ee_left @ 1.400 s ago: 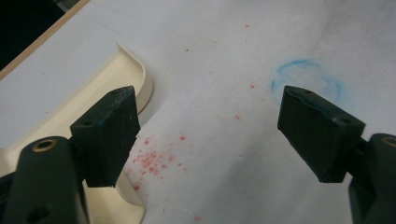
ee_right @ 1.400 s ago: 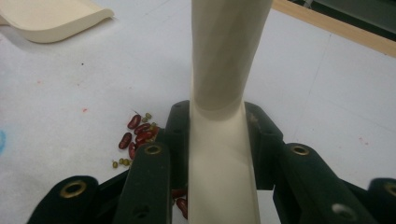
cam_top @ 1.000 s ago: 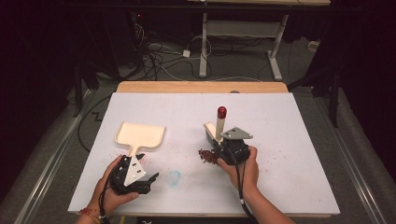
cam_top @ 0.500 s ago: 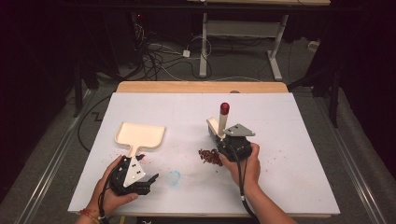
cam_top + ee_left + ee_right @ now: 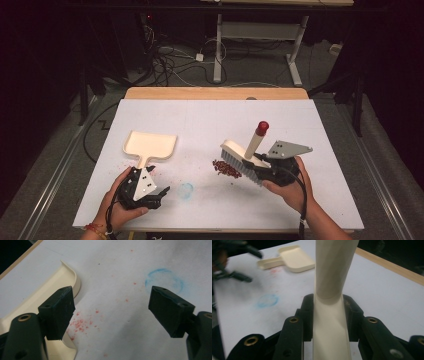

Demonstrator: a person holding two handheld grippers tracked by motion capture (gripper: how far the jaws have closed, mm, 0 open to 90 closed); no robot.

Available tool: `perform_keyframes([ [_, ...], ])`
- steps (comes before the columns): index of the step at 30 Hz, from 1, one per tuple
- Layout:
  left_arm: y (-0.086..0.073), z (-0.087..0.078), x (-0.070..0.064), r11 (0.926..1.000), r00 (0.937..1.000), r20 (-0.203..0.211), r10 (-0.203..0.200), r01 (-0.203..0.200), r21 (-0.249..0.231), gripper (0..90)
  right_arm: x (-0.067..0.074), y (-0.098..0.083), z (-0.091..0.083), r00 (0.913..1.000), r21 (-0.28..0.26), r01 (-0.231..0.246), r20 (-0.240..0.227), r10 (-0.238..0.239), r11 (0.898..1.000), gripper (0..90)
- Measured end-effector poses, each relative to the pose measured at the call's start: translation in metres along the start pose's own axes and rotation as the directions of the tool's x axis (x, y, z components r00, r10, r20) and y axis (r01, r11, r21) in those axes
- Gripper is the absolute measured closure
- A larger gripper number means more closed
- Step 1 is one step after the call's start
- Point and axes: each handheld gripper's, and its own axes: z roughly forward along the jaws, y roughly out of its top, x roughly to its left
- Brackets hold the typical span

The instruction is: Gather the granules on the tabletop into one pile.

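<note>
In the right gripper view the brush handle [image 5: 332, 290] is cut off by the top edge, and the left tool [image 5: 229, 262] is blurred. In the left gripper view the dustpan [image 5: 37, 305] is partly hidden behind a jaw and cut off at the left edge.

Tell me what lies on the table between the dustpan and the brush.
High view: a pile of small red bits beside the brush; towards the dustpan, bare table.
</note>
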Motion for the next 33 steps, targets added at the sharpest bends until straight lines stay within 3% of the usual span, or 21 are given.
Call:
perform_keyframes([
  [3,0.000,0.000,0.000,1.0000,1.0000,-0.001,0.002,-0.002,-0.002,20.4,0.007,-0.005,0.000,0.9948,0.020,0.051,-0.090,-0.049,0.998,68.1],
  [9,-0.001,-0.002,0.000,1.0000,1.0000,0.000,0.002,-0.002,-0.007,20.4,0.016,-0.011,0.013,0.9631,0.046,0.124,-0.246,-0.109,0.991,68.0],
  [15,-0.001,-0.002,0.000,1.0000,1.0000,0.000,0.006,-0.006,-0.007,20.4,0.017,-0.016,0.028,0.9420,0.116,0.182,-0.305,-0.139,0.976,68.1],
  [18,-0.001,-0.003,-0.001,0.9999,0.9999,-0.002,0.011,-0.011,-0.004,20.4,0.010,-0.017,0.029,0.9446,0.119,0.177,-0.299,-0.135,0.977,68.0],
  [21,-0.001,-0.003,-0.002,0.9999,0.9999,-0.003,0.015,-0.015,-0.003,20.4,-0.002,-0.018,0.024,0.9556,0.134,0.174,-0.262,-0.135,0.976,68.0],
  [25,-0.001,-0.003,-0.001,0.9999,0.9999,-0.005,0.015,-0.015,-0.002,20.4,-0.018,-0.020,0.015,0.9732,0.136,0.139,-0.202,-0.109,0.981,68.1],
  [30,0.000,-0.002,-0.002,0.9998,0.9998,-0.005,0.017,-0.017,-0.003,20.4,-0.023,-0.016,0.001,0.9799,0.103,0.126,-0.168,-0.108,0.987,68.0],
  [33,0.000,-0.003,-0.002,0.9998,0.9998,-0.005,0.018,-0.018,-0.001,20.4,-0.022,-0.015,-0.007,0.9777,0.100,0.139,-0.172,-0.121,0.985,68.1],
])
